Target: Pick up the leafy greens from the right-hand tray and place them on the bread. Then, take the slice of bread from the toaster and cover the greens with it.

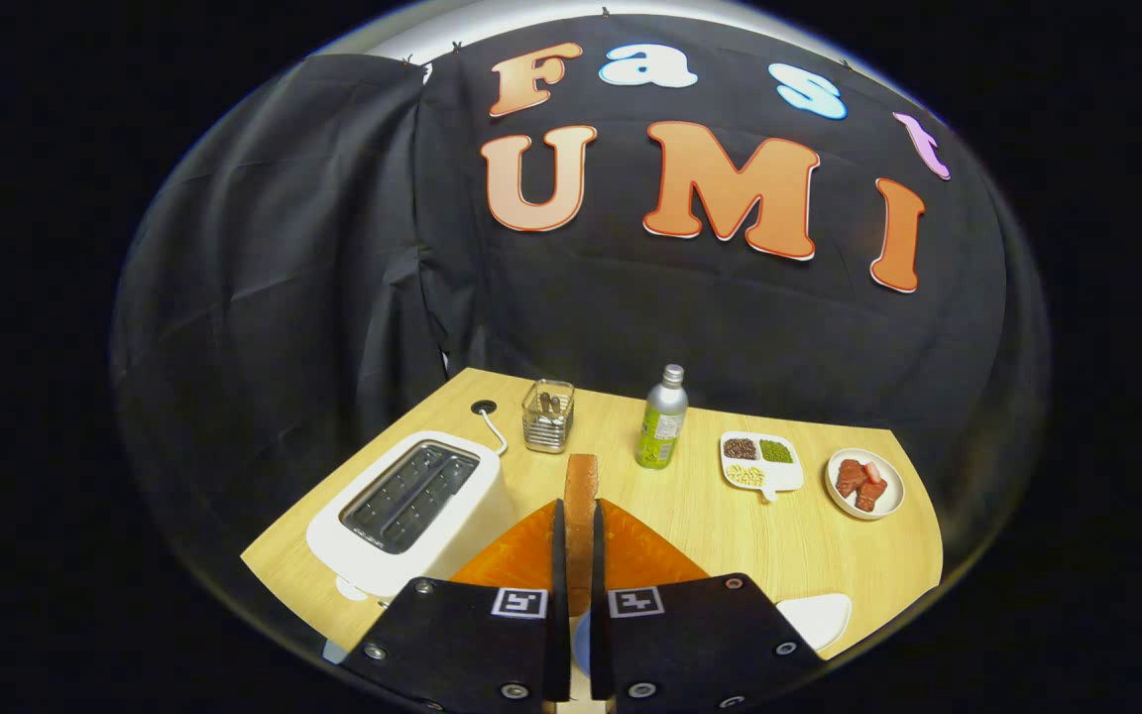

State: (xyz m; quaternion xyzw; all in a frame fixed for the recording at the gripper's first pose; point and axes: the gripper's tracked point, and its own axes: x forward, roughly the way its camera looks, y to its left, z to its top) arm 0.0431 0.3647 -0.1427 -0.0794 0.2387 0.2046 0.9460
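My gripper [581, 511] is shut on a slice of bread [582, 478], held upright and seen edge-on, its brown crust sticking up past the fingertips. The white toaster [412, 506] stands just left of the fingers, and both its slots look empty. Under the fingers lies an orange mat [521, 557]. A bit of something pale blue [579, 635] shows low in the gap between the fingers. A white tray corner [819, 617] peeks out to the right of the fingers. The greens and the lower bread are hidden.
Beyond the fingers on the wooden table [730, 535] stand a clear holder [547, 415], a green bottle with a silver top [662, 426], a white divided dish of beans [759, 461] and a small plate of red meat pieces [864, 483]. Black cloth walls the back.
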